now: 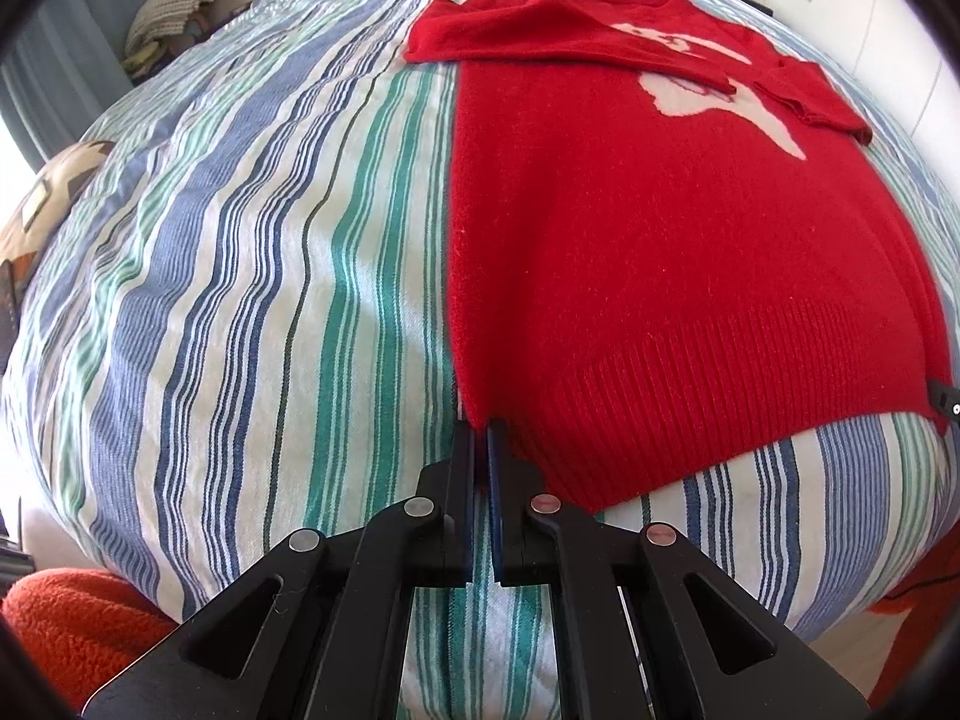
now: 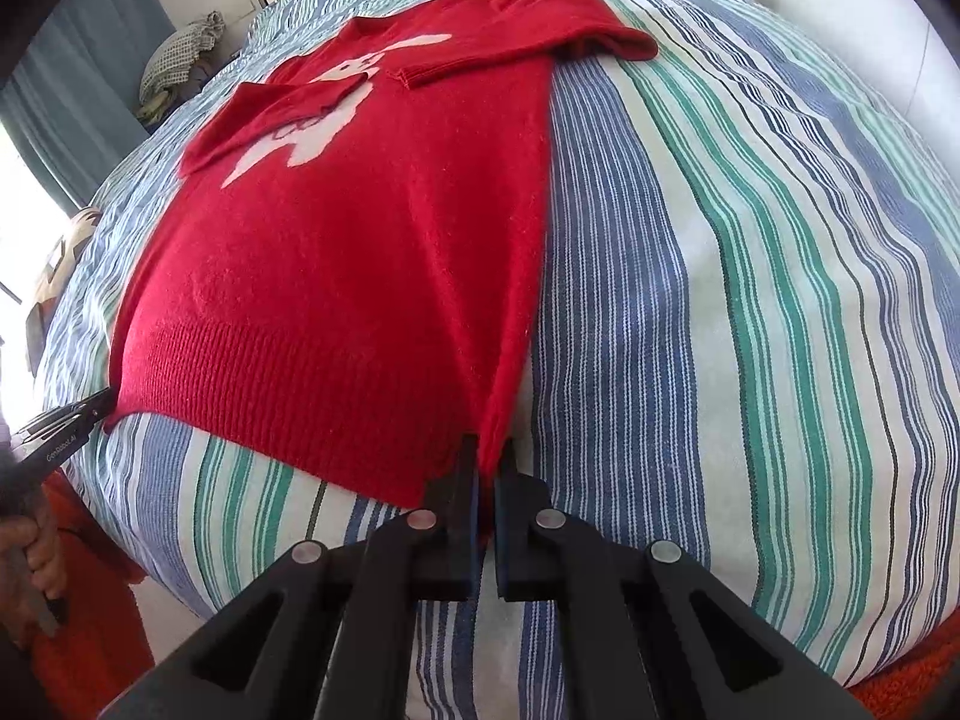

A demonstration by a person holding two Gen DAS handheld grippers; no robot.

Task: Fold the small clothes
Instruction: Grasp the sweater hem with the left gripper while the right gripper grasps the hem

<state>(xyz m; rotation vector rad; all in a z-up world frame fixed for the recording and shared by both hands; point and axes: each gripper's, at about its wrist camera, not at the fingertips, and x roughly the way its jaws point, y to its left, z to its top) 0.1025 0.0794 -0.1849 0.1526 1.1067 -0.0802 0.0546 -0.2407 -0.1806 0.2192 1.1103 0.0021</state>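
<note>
Sweater (image 1: 660,252) is laid face up and flat on a striped bedspread (image 1: 252,300), with the ribbed hem nearest the cameras and the neckline at the far end. A pale figure motif (image 1: 690,90) is knitted into the chest. Both sleeves are folded inward across the chest and partly cover that motif.

Left side: a folded checked cloth (image 1: 174,6) is seen beyond the far left edge of the bed, and a patterned cushion (image 1: 54,198) lies at the left margin of the left wrist view. The left gripper (image 1: 483,426) is pointed steeply down at the hem's left corner. Its jaws are closed to a thin slit, and the red corner is pinched between the tips. In the right wrist view the same tool is seen from the side, held in a hand (image 2: 36,546), its tip touching that corner.

Centre: the body of the garment is smooth, with no large wrinkles noted; the ribbed band lies flat on the bedspread.

Right side: the right gripper (image 2: 487,450) is closed on the hem's right corner. A narrow ridge of red knit is drawn up from the bedspread into the jaws. Bare striped bedspread extends to the right of the garment. Orange fleecy fabric (image 1: 72,618) is visible below the near edge of the bed.
</note>
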